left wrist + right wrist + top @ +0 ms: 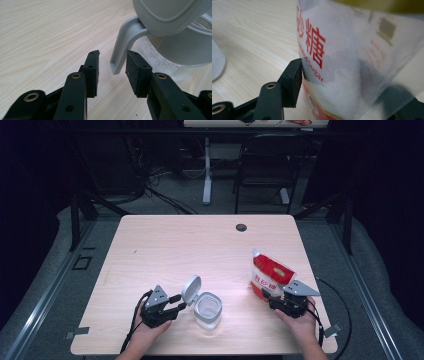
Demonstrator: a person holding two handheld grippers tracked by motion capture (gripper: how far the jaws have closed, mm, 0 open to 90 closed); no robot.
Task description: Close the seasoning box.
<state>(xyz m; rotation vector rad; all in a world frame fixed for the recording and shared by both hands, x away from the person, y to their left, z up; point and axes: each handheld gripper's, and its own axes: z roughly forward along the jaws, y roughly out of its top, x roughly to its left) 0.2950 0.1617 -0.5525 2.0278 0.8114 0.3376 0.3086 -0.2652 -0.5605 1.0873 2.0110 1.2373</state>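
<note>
While I sat at the wooden table [165,245], my left gripper [176,303] rested near the front edge, its jaws spread apart and pointed at the clear plastic canister [207,310] just to its right. In the left gripper view the two pads [136,71] stood open on either side of the grey latch tab [122,47] that hung down from the canister's rim, with a gap on both sides, so nothing was pinched. The canister's grey hinged lid [191,289] stood flipped up and tilted toward my left gripper, and the container itself stood upright on the table, well apart from the bag. My right gripper [272,299] was over at the right side of the table, clamped on the lower part of the bag of white sugar [270,276], which stood tilted with its red and white top pointing away from me. In the right gripper view one black pad [295,80] pressed against the clear film of the bag beside the red lettering, with the white grains showing through it, and the other jaw showed as a dark shape behind the film.
</note>
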